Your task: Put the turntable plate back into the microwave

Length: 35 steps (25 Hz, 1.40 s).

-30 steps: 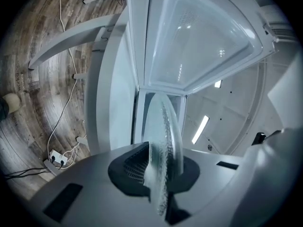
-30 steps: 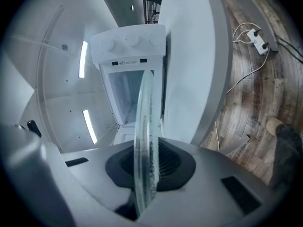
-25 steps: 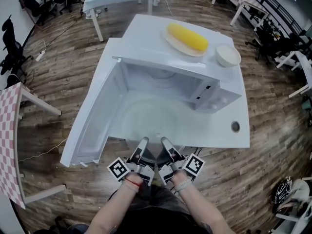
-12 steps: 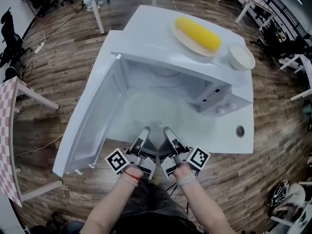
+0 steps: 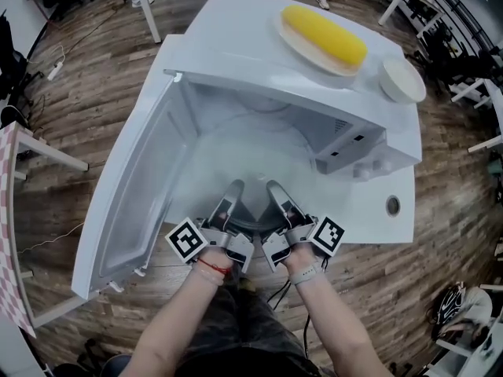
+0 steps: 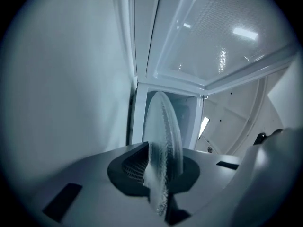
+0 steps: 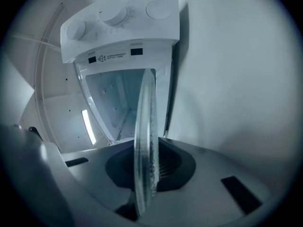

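I hold the clear glass turntable plate (image 5: 250, 181) level by its near rim, one gripper on each side. My left gripper (image 5: 230, 197) is shut on the rim's left part, and my right gripper (image 5: 277, 196) is shut on its right part. The plate's far half reaches into the open cavity of the white microwave (image 5: 236, 69). In the left gripper view the plate (image 6: 163, 136) runs edge-on out of the left gripper (image 6: 158, 176). The right gripper view shows the plate (image 7: 144, 141) pinched in the right gripper (image 7: 147, 171), with the control panel (image 7: 118, 20) and cavity beyond.
The microwave door (image 5: 130, 199) hangs wide open to the left. On the microwave top lie a plate with a yellow corn cob (image 5: 324, 34) and a white bowl (image 5: 402, 79). The knobs (image 5: 369, 167) face me at right. The white table (image 5: 377, 226) has a cable hole (image 5: 392, 205).
Both grippers have carried the plate forward, so it now reaches deeper into the cavity. The microwave looms larger and nearer in the head view.
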Motion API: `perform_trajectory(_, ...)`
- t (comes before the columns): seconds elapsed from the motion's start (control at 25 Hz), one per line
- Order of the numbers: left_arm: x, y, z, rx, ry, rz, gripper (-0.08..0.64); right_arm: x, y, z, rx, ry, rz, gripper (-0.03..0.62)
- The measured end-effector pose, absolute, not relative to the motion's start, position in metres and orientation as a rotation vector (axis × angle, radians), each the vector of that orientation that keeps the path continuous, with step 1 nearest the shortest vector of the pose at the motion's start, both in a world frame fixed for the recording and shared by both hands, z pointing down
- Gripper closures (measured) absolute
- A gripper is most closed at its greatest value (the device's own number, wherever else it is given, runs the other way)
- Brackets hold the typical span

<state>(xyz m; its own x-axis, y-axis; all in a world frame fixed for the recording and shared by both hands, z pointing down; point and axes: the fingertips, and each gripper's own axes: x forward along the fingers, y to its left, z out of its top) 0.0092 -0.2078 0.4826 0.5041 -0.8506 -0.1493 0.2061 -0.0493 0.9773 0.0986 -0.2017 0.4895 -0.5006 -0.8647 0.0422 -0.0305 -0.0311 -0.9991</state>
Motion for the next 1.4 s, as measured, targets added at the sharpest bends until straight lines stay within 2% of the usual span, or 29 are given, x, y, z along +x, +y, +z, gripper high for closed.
perform_trajectory(1.4,0.007,-0.245,0.48,1.391,-0.583,-0.861,0.526,0.105,-0.26,0.492,-0.974,1.498,-1.55,0.552)
